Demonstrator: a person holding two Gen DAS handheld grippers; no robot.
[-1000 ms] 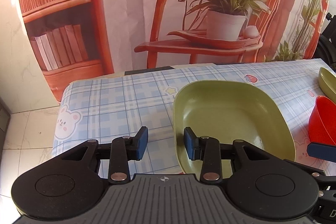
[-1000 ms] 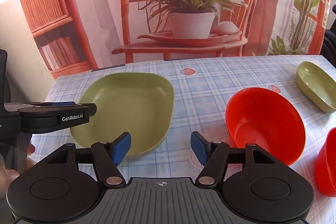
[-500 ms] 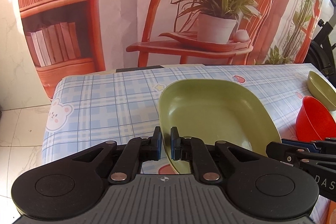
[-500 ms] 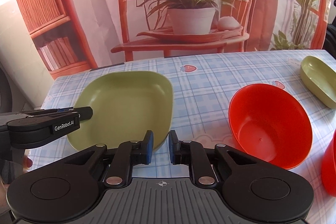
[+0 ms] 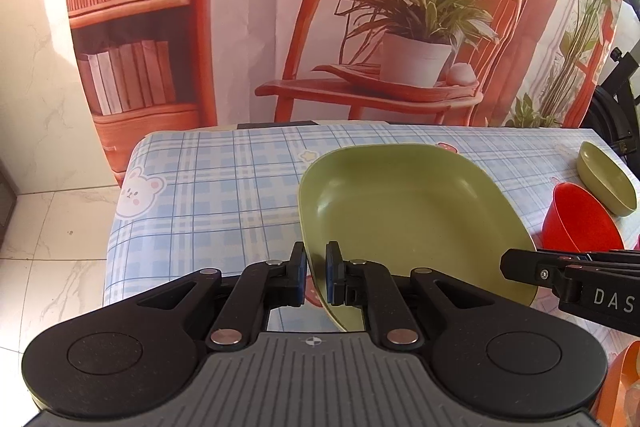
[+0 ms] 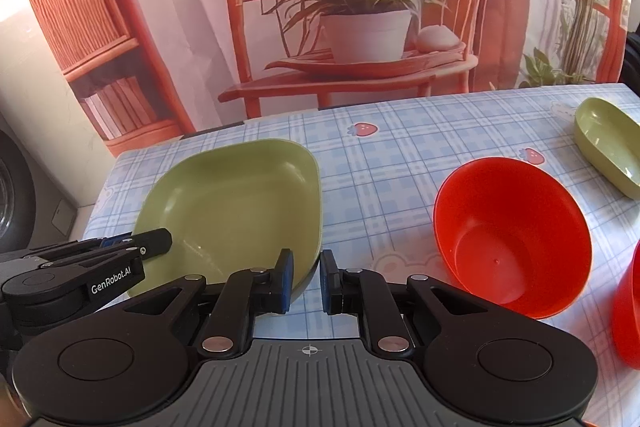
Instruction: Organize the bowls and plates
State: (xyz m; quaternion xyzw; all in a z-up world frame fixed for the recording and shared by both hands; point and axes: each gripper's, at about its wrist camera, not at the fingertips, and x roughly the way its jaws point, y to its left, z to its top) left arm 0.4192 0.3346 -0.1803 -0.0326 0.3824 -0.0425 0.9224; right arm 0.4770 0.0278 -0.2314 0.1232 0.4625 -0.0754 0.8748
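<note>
A large green square plate [image 5: 404, 215] is tilted up off the checked tablecloth; it also shows in the right wrist view [image 6: 236, 211]. My left gripper [image 5: 315, 277] is shut on the plate's near left rim. My right gripper [image 6: 306, 279] is shut on its near right rim. A red bowl [image 6: 512, 239] sits on the table to the right of the plate, also in the left wrist view [image 5: 576, 219]. A small green dish [image 6: 606, 143] lies at the far right, and it shows in the left wrist view too [image 5: 606, 177].
A second red bowl [image 6: 628, 307] is cut off at the right edge. The table's left edge [image 5: 120, 211] drops to a marble floor. A printed backdrop of a chair and potted plant [image 6: 360, 27] hangs behind the table.
Both grippers closed from open onto the green plate's near rim, one on each side. The plate has risen and tilted off the cloth.
</note>
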